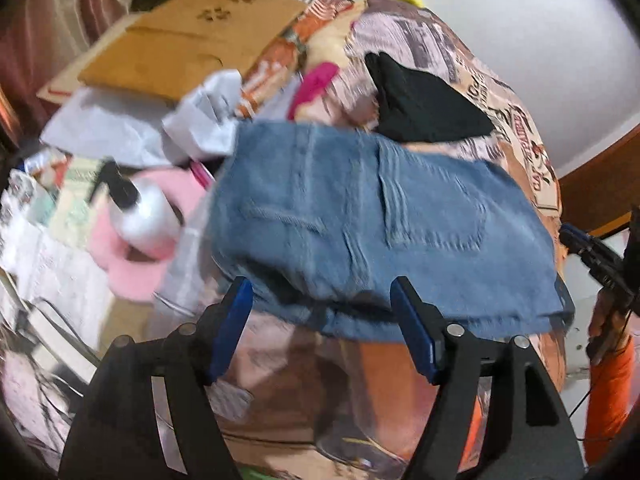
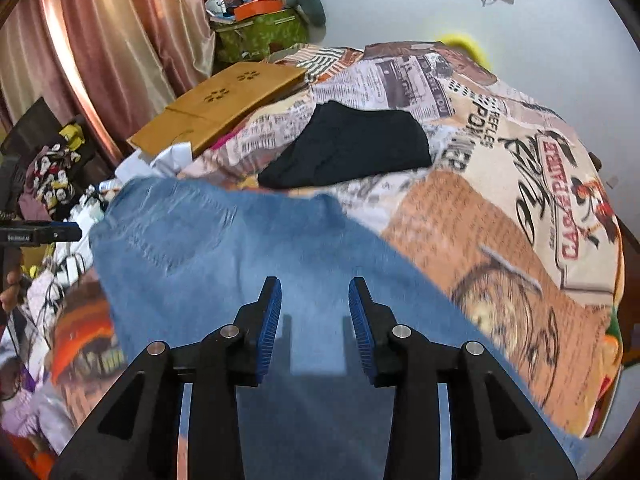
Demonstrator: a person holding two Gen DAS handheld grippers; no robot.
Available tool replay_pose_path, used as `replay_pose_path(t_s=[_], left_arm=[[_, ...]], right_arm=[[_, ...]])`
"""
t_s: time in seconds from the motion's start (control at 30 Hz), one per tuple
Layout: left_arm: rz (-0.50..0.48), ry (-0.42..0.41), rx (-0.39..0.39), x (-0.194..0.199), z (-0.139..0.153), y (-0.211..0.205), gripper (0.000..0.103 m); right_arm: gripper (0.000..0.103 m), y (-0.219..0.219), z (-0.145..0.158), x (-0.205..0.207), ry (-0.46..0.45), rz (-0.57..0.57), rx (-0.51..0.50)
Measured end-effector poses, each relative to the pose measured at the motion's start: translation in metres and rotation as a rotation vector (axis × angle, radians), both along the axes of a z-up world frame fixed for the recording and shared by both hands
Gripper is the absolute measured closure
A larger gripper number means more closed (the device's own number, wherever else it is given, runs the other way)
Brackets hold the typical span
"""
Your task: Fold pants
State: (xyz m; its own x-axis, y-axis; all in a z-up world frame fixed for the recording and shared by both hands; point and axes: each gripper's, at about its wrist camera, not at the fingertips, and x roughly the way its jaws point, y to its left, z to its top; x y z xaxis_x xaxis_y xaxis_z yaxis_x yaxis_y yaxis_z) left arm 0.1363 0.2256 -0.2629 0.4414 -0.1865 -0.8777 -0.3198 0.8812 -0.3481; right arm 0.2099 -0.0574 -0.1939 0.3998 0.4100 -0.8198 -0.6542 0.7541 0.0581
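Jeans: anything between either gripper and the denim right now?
Nothing visible. The left gripper is open at the near edge of the jeans, with no object in the gap. The right gripper is open directly over the denim. The black garment lies beyond the jeans on the bedspread.

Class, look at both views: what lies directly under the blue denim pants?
The denim pants lie on the printed bedspread, which shows on all sides of them. The bedspread beneath the denim is covered, so anything hidden there cannot be seen.
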Motion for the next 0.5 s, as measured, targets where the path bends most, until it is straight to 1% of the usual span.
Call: replay_pose_path(t_s=[0.03, 0.13, 0.17, 0.2, 0.27, 0.3, 0.37, 0.43, 0.5], left_arm=[[0.0, 0.003, -0.011, -0.001, -0.003, -0.004, 0.031], [-0.002, 0.009, -0.079, -0.004, -0.014, -0.015, 0.029], [0.002, 0.011, -0.107, -0.004, -0.018, -0.016, 0.028], [0.012, 0.015, -0.151, 0.0, -0.025, -0.017, 0.028], [0.029, 0.026, -0.211, 0.007, -0.035, -0.016, 0.028], [0.048, 0.03, -0.243, 0.011, -0.041, -0.013, 0.028], [0.071, 0.035, -0.252, 0.019, -0.049, -0.008, 0.028], [0.106, 0.022, -0.254, 0.028, -0.054, 0.002, 0.028], [0.148, 0.009, -0.281, 0.035, -0.059, 0.011, 0.028]], right_arm=[[0.071, -0.004, -0.006, -0.006, 0.011, -0.002, -0.001], [0.071, -0.012, -0.021, -0.017, 0.03, -0.022, -0.021], [0.071, -0.015, -0.027, -0.02, 0.036, -0.029, -0.029], [0.071, -0.019, -0.033, -0.022, 0.048, -0.034, -0.029], [0.071, -0.025, -0.043, -0.026, 0.092, -0.052, -0.012], [0.071, -0.027, -0.045, -0.028, 0.089, -0.061, -0.002], [0.07, -0.03, -0.045, -0.033, 0.074, -0.068, 0.007], [0.07, -0.03, -0.045, -0.034, 0.072, -0.073, 0.009], [0.07, -0.031, -0.047, -0.035, 0.071, -0.075, 0.016]])
